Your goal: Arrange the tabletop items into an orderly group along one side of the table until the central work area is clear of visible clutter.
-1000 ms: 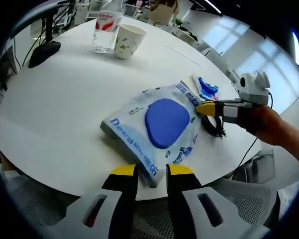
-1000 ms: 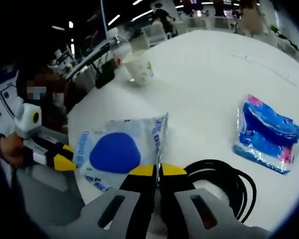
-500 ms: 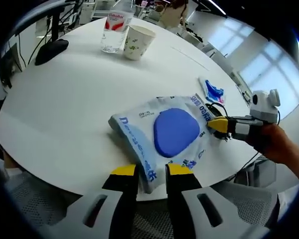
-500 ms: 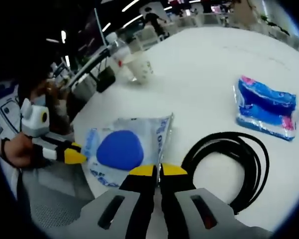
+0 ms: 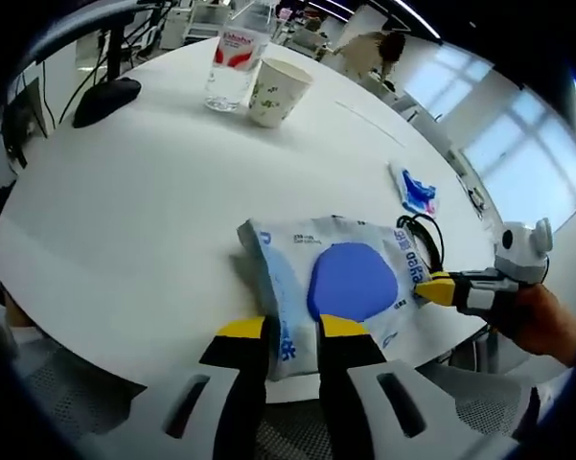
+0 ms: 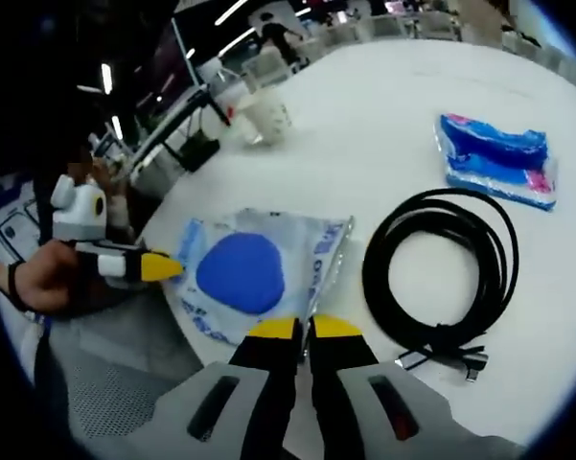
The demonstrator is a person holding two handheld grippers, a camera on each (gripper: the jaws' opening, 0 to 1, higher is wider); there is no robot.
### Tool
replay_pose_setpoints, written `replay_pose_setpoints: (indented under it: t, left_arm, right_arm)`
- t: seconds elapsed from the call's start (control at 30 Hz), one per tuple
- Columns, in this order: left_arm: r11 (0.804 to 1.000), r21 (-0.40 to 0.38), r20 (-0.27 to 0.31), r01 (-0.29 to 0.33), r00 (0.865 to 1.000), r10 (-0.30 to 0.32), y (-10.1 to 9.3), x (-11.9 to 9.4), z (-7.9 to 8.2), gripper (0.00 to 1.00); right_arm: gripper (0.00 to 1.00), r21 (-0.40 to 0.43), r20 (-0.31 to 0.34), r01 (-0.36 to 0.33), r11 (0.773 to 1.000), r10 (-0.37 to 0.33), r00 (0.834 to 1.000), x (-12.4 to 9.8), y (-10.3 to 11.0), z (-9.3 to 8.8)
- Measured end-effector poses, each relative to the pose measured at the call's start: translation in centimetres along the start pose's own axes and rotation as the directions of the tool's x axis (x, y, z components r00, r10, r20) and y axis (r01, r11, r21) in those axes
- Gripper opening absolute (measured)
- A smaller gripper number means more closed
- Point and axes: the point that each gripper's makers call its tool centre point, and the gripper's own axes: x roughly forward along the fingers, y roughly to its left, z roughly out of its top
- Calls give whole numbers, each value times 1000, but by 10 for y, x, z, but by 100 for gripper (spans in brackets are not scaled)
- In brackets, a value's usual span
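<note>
Since a second ago the pack has swung round and slid toward the near tabletop edge, carried between both hand-held grippers.

Left gripper view: the left hand-held gripper has its jaws nearly together, clamped on the pack's near edge, which overhangs the rim. The right hand-held gripper pinches the pack's far right corner. Just behind that corner lies the cable; farther on, near the right rim, the tissue packet. At the far side a bottle and cup stand side by side, a dark mouse-like object to their left. Wide bare tabletop lies between them and the pack.

Right gripper view: its jaws are closed on the pack's edge. The coiled cable lies just right of the pack, the tissue packet beyond, apart.
</note>
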Motion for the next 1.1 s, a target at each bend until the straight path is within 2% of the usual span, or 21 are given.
replay_pose_setpoints:
  t: [0.1,0.2,0.37,0.67,0.83,1.1]
  left_arm:
    - [998,44,6,38,999,-38,-5,2,4,15]
    - [983,176,-11,43,999,-41,-7,4,5,12]
    - [974,217,-15,59,998,-57,-9,6,4,14]
    - [975,207,-18,78,997,-76,-2,8,2,12]
    - [972,222,-8,73,997,-73,-2,9,8,9]
    - [983,176,30,58,997,-64,6,14,17,3]
  right_arm:
    - [2,-8,-11,13,1000,-14,1000,-1,-1,-3]
    - [2,2,-21,44,999,-44,999,-5,-2,-11]
    - [2,38,-30,60,997,-59,998,-6,1,-18]
    - [1,58,-34,92,994,-91,995,-8,5,-22]
    - [2,58,-41,96,994,-94,995,-9,8,-27]
    - [2,53,-63,95,994,-92,994,-9,11,-31]
